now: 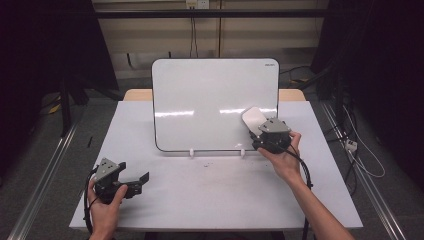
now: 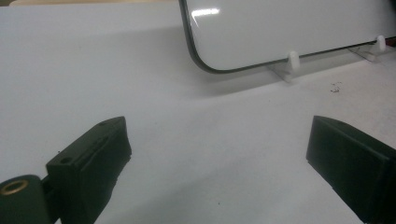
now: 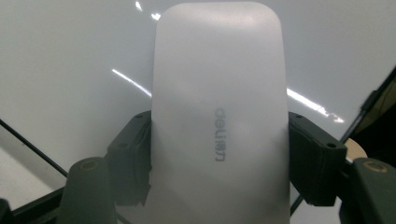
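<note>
The right gripper (image 1: pixel 261 131) has its fingers (image 3: pixel 130 158) clamped on both sides of a white whiteboard eraser (image 3: pixel 219 116), pressed against the lower right of the whiteboard (image 1: pixel 210 100) ahead of them. The left gripper (image 1: pixel 131 183) rests on the table (image 1: pixel 200 195), fingers (image 2: pixel 88 158) wide apart with nothing between.

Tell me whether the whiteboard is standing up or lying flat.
Standing, leaned back. The whiteboard rests its bottom edge on two small white clips on the table, its face rising toward the far side.
</note>
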Demonstrator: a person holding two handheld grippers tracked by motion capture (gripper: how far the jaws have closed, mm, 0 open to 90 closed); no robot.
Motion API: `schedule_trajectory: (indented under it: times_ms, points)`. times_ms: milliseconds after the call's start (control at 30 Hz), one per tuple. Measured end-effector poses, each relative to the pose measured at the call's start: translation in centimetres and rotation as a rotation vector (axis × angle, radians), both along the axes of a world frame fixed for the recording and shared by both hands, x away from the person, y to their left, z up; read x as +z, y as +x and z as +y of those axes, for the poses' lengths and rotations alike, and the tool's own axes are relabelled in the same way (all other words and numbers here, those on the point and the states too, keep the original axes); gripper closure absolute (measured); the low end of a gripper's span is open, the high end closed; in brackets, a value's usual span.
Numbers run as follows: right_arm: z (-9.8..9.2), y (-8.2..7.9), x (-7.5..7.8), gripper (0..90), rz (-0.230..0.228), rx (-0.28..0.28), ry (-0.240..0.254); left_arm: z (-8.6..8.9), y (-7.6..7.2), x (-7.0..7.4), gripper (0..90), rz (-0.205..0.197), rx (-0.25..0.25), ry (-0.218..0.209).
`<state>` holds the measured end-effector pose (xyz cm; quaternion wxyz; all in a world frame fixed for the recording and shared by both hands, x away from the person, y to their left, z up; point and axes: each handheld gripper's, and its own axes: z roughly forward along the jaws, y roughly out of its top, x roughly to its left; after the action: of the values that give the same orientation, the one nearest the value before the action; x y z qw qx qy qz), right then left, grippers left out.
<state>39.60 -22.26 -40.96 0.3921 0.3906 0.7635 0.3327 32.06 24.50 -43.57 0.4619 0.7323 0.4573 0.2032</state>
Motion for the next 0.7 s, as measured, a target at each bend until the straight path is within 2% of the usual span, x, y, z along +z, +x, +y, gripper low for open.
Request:
schedule_trajectory:
  times_ms: [100, 267, 333, 433, 500, 533, 567, 633, 700]
  points:
    - [0.4, 0.1, -0.4, 31.4, -0.005, -0.011, -0.036, 0.2, -0.1, -0.1, 5.9, -0.001, 0.000, -0.007]
    - [0.4, 0.1, -0.2, 30.3, 0.012, -0.014, -0.022, 0.3, -0.3, 0.0, 5.9, -0.003, -0.001, -0.009]
    - [0.2, 0.2, -0.1, 29.1, 0.026, -0.013, 0.005, 0.3, -0.3, 0.0, 5.9, -0.004, -0.005, -0.010]
    - [0.1, 0.1, 0.0, 20.6, 0.048, -0.021, 0.032, 0.2, -0.2, 0.0, 6.1, -0.005, -0.011, 0.001]
    - [-0.2, 0.0, 0.0, 16.0, 0.071, -0.018, 0.078, 0.1, -0.1, -0.1, 6.2, 0.001, -0.013, 0.006]
    - [-0.2, 0.0, 0.0, 16.0, 0.071, -0.018, 0.078, 0.1, -0.1, -0.1, 6.2, 0.001, -0.014, 0.006]
    - [-0.4, -0.2, 0.0, 11.7, 0.068, -0.016, 0.115, 0.0, 0.0, -0.2, 6.2, 0.003, -0.015, 0.002]
    - [-0.5, -0.2, 0.1, 10.9, 0.078, -0.014, 0.131, 0.0, 0.1, -0.2, 6.1, 0.005, -0.010, -0.004]
    - [-1.0, -0.4, 0.3, 8.3, 0.083, -0.010, 0.169, 0.0, 0.3, -0.2, 6.1, 0.005, -0.011, -0.010]
